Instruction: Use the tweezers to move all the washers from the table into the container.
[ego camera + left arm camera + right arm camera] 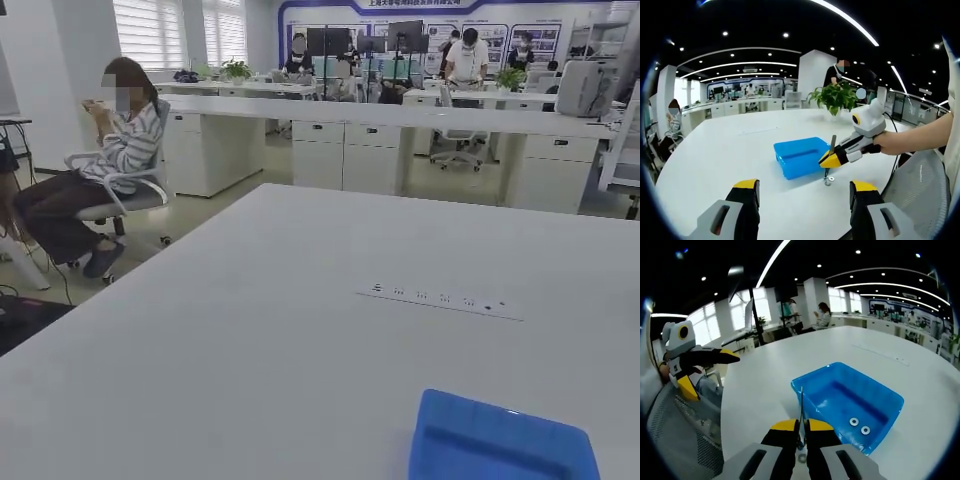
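No text was legible; the lettering on the far wall banner (415, 4) was too blurred to read.

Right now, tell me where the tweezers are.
In the right gripper view, the tweezers are clamped in the right gripper, just outside the container, with a washer on the table close by.

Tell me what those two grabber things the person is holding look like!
The two match. The left gripper has two chunky black fingers capped with bright yellow tips, each growing out of a light grey angular body with a dark slot. The right gripper looks the same: yellow tips, black fingers, grey bodies.
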`<state>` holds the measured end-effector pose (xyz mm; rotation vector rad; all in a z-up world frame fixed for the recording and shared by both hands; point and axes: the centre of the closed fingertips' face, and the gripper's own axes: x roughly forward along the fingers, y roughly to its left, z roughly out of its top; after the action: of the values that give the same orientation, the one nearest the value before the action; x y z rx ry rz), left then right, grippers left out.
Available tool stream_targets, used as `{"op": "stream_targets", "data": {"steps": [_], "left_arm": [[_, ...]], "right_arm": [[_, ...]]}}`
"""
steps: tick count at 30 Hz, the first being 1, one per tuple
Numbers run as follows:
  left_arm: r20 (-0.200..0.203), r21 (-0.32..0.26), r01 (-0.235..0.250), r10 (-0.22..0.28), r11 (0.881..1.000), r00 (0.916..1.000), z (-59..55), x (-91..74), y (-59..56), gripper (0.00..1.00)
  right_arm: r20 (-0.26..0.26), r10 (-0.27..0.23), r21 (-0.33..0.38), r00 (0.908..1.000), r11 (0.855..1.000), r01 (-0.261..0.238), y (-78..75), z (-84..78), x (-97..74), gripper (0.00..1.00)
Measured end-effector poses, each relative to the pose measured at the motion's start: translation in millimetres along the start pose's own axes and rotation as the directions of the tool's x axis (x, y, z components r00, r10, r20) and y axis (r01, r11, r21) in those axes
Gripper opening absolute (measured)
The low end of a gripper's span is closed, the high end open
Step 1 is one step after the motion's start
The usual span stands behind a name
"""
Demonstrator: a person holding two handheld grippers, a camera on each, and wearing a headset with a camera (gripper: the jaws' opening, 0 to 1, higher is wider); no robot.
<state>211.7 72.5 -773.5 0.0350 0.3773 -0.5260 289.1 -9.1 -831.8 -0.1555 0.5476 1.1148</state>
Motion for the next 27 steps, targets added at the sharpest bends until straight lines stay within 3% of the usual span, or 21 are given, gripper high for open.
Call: {"op": "stream_targets", "data": {"steps": [12,27], "left_arm": [[0.005,-0.003,-0.001,0.001,1.000,1.0000,0.6,-0.3,-0.1,0.74],[0.011,-0.004,0.002,-0.002,1.000,0.9999,1.3,-0.8,-0.5,0.74]], "right_arm": [[0.092,0.026,0.077,0.9955,0.996,-0.033,2.6,32.1,-8.2,0.03],[0.166,0.023,0.092,0.9859,0.995,-0.038,-7.8,73.9,-20.3,0.02]]}}
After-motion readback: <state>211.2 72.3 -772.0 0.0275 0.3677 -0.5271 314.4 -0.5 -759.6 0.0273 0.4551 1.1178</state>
